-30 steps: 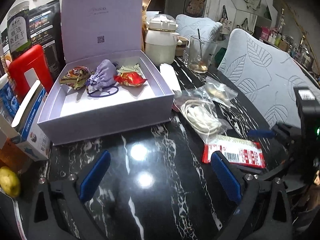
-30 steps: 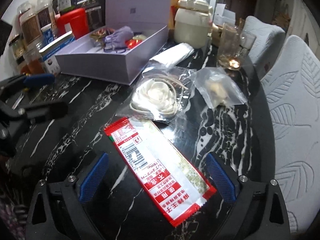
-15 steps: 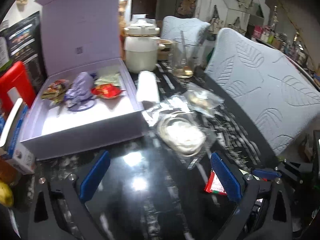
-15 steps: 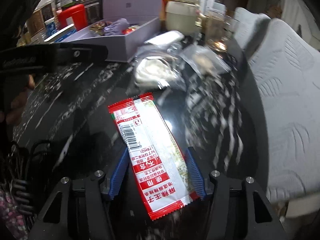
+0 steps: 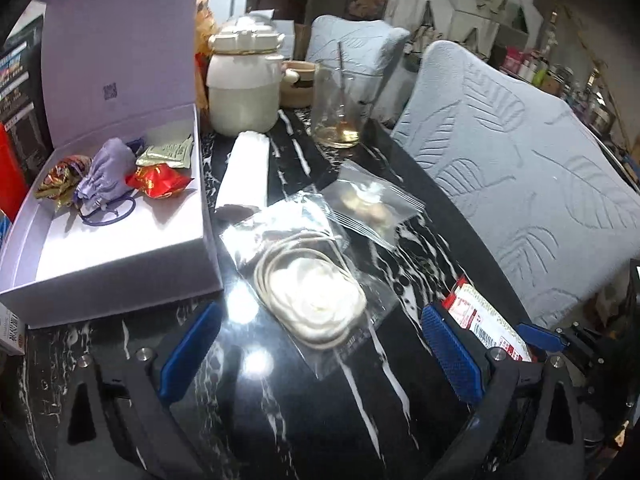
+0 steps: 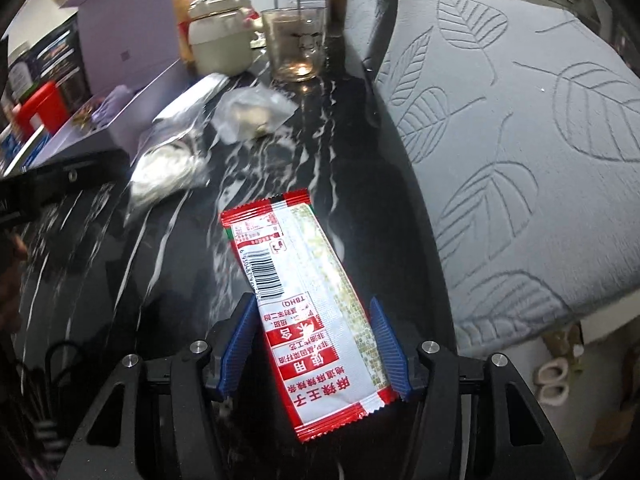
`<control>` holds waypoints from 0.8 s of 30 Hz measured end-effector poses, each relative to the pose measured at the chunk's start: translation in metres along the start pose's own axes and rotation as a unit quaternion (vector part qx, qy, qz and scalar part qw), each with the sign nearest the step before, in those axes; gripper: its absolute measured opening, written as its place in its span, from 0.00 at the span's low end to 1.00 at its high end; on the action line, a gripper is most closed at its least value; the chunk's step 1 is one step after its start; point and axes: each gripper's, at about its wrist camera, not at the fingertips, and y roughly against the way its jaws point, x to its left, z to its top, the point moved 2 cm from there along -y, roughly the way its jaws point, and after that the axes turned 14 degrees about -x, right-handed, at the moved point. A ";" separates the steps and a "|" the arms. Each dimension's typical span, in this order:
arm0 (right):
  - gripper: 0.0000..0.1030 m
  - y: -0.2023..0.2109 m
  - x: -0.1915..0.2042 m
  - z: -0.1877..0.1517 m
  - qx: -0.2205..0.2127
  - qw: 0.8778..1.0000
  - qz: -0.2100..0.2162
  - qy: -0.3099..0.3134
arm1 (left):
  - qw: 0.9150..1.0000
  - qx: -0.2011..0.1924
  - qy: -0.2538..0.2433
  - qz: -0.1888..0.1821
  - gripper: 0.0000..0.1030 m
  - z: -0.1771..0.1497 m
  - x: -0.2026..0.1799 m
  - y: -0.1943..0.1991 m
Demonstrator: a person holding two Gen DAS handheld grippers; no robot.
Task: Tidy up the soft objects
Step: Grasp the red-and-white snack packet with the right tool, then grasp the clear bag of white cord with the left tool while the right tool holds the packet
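A red and white snack packet sits between the blue pads of my right gripper, which is shut on its lower half; the packet also shows in the left wrist view. My left gripper is open and empty just in front of a clear bag with a white coiled cord. A smaller zip bag lies behind it. The open lilac box at left holds a lilac pouch, a red wrapper and other packets.
A white jar, a glass cup and a white roll stand on the black marble table. Grey leaf-pattern chairs line the table's right edge. Boxes and a red container crowd the left.
My right gripper closed from wide open onto the snack packet and moved closer over it. My left gripper swung right toward the bag with the cord, staying open.
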 end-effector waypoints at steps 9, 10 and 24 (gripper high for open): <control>0.56 -0.030 -0.009 0.026 -0.007 1.000 -0.021 -0.002 | 0.998 0.040 0.037 0.032 0.99 0.001 0.002 -0.046; 0.56 -0.032 -0.008 0.028 -0.008 1.000 -0.019 -0.001 | 0.998 0.045 0.037 0.040 0.99 0.001 0.002 -0.051; 0.57 -0.041 0.003 0.035 -0.019 1.000 -0.011 0.004 | 0.994 0.052 -0.013 0.093 0.99 -0.006 -0.005 -0.072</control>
